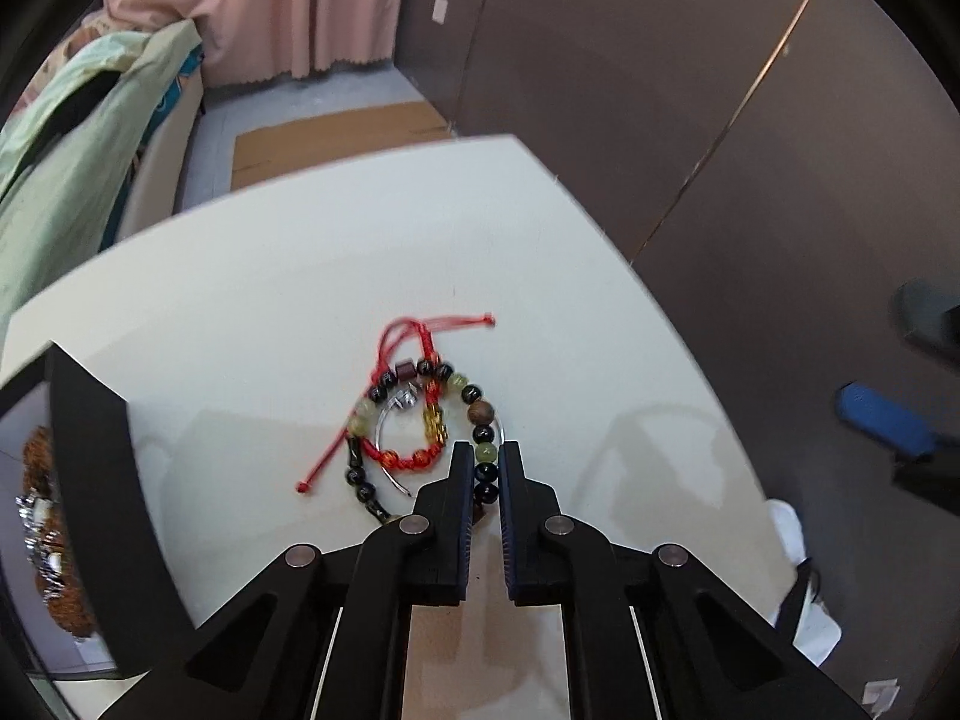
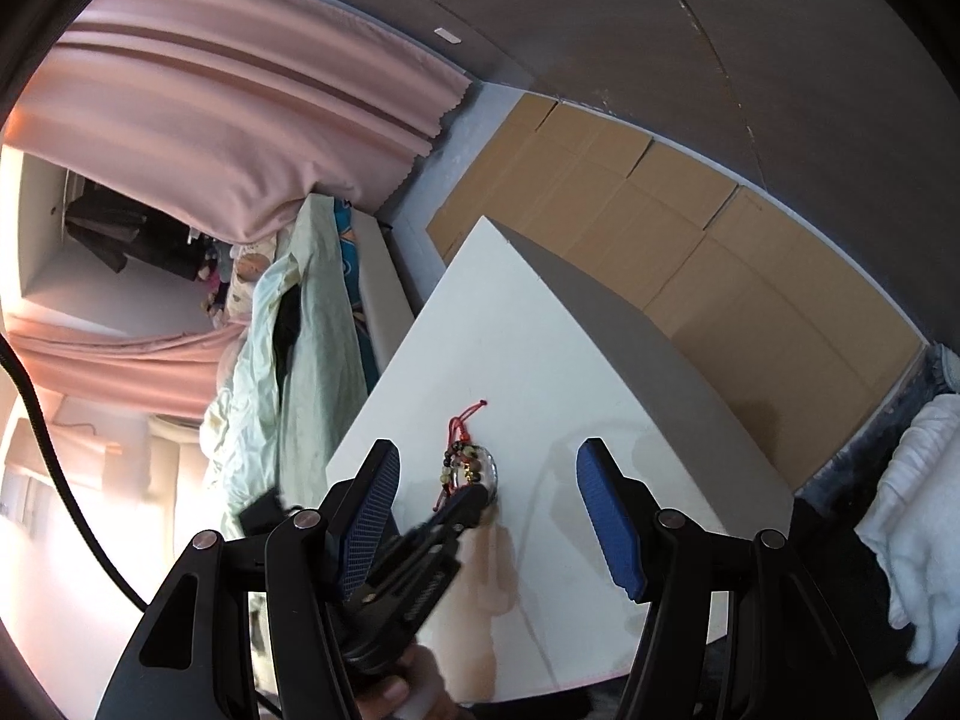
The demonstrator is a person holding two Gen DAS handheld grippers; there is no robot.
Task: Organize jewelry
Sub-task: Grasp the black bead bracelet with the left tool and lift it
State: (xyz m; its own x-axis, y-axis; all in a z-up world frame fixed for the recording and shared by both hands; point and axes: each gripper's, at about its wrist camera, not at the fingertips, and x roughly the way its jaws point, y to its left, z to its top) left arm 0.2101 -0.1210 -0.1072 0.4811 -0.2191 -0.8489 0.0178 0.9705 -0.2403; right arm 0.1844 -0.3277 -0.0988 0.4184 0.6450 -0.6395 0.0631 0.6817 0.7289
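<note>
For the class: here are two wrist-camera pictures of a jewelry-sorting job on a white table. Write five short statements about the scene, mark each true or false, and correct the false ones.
1. The left gripper has its jaws closed around the bracelet of dark and pale green beads. True.
2. The braided red cord bracelet hangs from the right gripper. False: it lies on the white table, tangled with the beads.
3. The right gripper's blue-padded jaws stand apart with nothing between them. True.
4. A thin silver bangle lies in the same pile. True.
5. The black tray at the table's left edge is empty. False: orange-brown beaded pieces lie in it.
</note>
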